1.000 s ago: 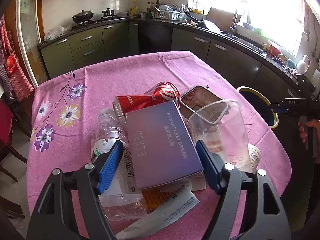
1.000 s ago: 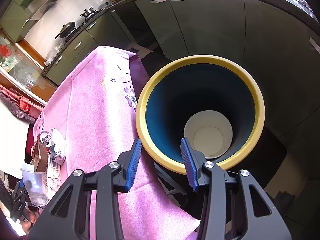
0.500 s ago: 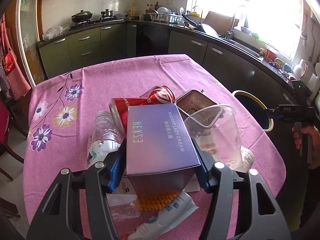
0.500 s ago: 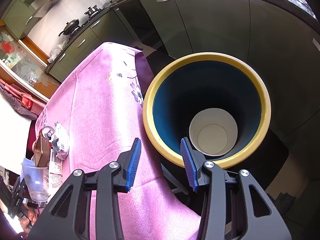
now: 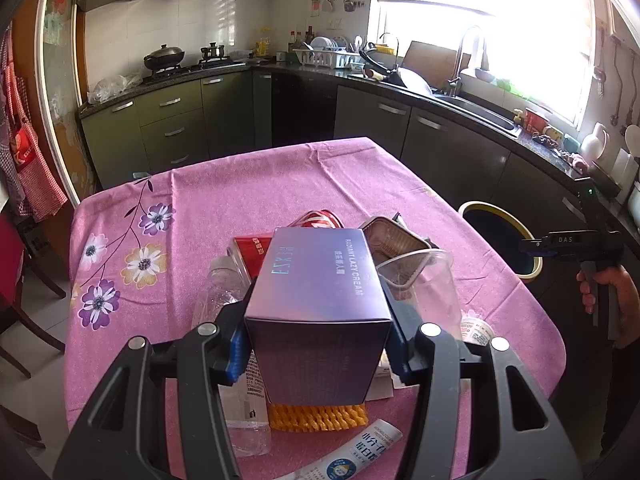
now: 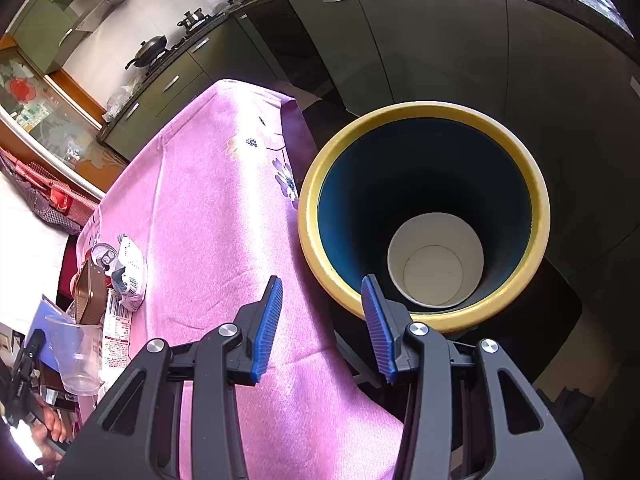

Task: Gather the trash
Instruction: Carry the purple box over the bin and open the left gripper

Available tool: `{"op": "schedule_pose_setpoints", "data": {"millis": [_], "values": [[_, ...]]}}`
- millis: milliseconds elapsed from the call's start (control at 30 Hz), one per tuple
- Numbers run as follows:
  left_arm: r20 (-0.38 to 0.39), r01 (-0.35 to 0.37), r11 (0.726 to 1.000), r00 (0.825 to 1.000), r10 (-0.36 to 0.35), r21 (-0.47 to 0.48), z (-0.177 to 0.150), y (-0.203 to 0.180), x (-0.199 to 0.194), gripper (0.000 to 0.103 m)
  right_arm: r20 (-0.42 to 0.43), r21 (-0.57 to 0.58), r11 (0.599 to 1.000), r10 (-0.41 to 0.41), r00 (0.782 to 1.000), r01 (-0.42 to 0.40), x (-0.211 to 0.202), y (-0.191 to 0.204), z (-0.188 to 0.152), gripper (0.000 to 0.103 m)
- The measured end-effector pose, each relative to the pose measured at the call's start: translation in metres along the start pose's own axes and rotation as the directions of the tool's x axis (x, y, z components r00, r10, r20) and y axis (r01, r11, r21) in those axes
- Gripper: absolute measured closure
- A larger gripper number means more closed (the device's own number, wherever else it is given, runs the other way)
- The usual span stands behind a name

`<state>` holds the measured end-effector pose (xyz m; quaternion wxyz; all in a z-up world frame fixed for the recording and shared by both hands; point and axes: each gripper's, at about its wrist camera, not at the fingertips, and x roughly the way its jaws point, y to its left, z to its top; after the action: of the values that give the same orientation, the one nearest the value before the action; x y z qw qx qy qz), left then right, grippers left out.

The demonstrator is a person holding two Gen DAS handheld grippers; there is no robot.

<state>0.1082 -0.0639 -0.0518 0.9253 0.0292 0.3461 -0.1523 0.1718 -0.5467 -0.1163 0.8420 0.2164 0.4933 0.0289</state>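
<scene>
Since a second ago, the purple cream box (image 5: 320, 292) is being raised off the pile and is being drawn closer to the left-wrist camera, its near end now tipped up. It is being clamped by the left gripper (image 5: 316, 344), whose fingers (image 5: 236, 344) are closing on its two long sides at about half their spread. Below it, an orange ridged wrapper (image 5: 318, 416) and a white tube (image 5: 352, 456) are being left on the pink-clothed counter (image 5: 240, 200). Just beyond, a clear bottle (image 5: 224, 288), a red can (image 5: 250, 248), a brown tin (image 5: 394, 240) and a clear plastic cup (image 5: 434, 288) are crowding the box's far end. Further right, the yellow-rimmed bin (image 6: 424, 216) is standing beside the counter with a white paper cup (image 6: 436, 260) inside, and the right gripper (image 6: 320, 324) is being held over its near rim, partly spread and empty. The cup could be knocked over if the box is swung right while low; the smooth carton may also slip if it is being pinched too lightly.
</scene>
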Motion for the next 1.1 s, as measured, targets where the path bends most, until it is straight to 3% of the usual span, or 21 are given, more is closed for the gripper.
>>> {"op": "schedule_pose_setpoints", "data": {"millis": [267, 500, 767, 867, 1000, 1100], "values": [[0.102, -0.005, 1.0, 0.995, 0.001, 0.031, 0.02, -0.01, -0.032, 0.051, 0.025, -0.016, 1.0, 0.003, 1.0, -0.003, -0.009, 0.004, 0.0, 0.06], [0.152, 0.067, 0.994, 0.985, -0.08, 0.087, 0.039, -0.048, -0.046, 0.051, 0.062, -0.021, 1.0, -0.013, 0.998, 0.014, -0.023, -0.004, -0.002, 0.06], [0.074, 0.247, 0.956, 0.962, -0.261, 0.159, 0.059, -0.135, -0.016, 0.051, 0.124, -0.006, 0.999, -0.044, 0.991, 0.045, -0.046, -0.035, -0.003, 0.06], [0.009, 0.324, 0.929, 0.943, -0.331, 0.18, 0.068, -0.177, 0.009, 0.051, 0.144, 0.008, 0.999, -0.033, 0.989, 0.032, -0.053, -0.05, -0.005, 0.06], [-0.068, 0.392, 0.895, 0.92, -0.387, 0.211, 0.076, -0.235, 0.049, 0.051, 0.173, 0.031, 0.999, -0.025, 0.985, 0.02, -0.061, -0.071, -0.008, 0.06], [-0.115, 0.405, 0.886, 0.914, -0.389, 0.224, 0.081, -0.277, 0.084, 0.051, 0.191, 0.058, 0.998, -0.018, 0.981, 0.008, -0.068, -0.089, -0.011, 0.06]]}}
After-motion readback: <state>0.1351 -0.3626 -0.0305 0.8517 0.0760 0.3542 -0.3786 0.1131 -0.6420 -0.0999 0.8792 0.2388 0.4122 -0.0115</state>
